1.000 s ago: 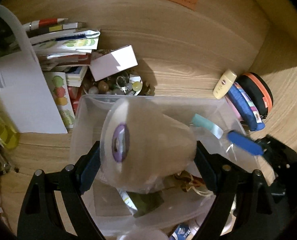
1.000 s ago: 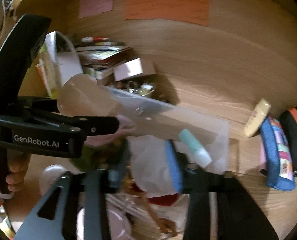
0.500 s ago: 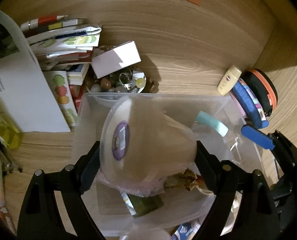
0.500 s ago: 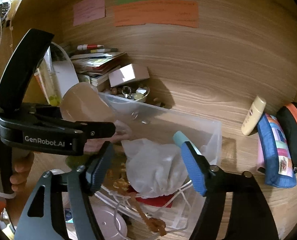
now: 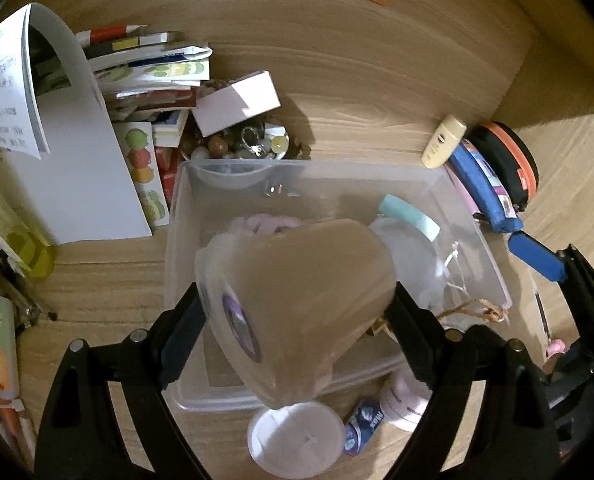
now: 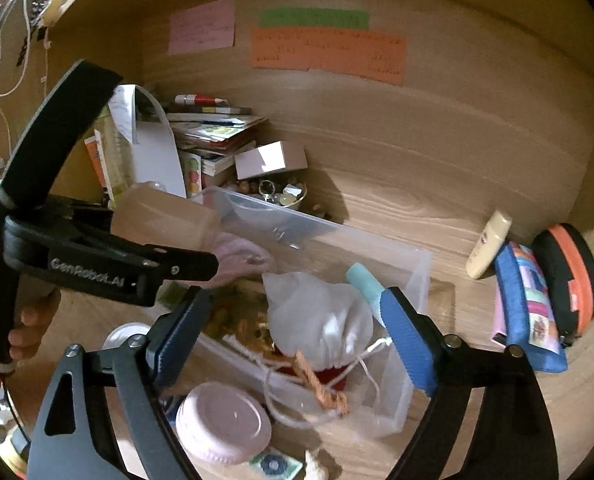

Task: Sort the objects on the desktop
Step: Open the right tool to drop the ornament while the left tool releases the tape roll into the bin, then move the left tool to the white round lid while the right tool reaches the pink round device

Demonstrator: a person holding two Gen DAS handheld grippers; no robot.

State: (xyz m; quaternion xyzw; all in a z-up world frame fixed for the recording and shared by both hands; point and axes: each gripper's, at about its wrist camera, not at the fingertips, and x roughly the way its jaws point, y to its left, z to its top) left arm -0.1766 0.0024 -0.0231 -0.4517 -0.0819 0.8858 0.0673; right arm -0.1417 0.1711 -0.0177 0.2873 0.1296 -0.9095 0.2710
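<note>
Wooden counter [image 5: 377,92] mostly unsorted: bin [image 5: 473,220] partly filled; left gripper [image 5: 297,312] grasps a jar [image 5: 297,300], perhaps; right gripper [image 6: 293,328] opening, empty.

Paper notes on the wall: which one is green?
The narrow green strip, topmost, directly above the wide orange note; the pink note sits to their left.

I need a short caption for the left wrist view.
Left claw holds a translucent container above the clear plastic bin.
</note>
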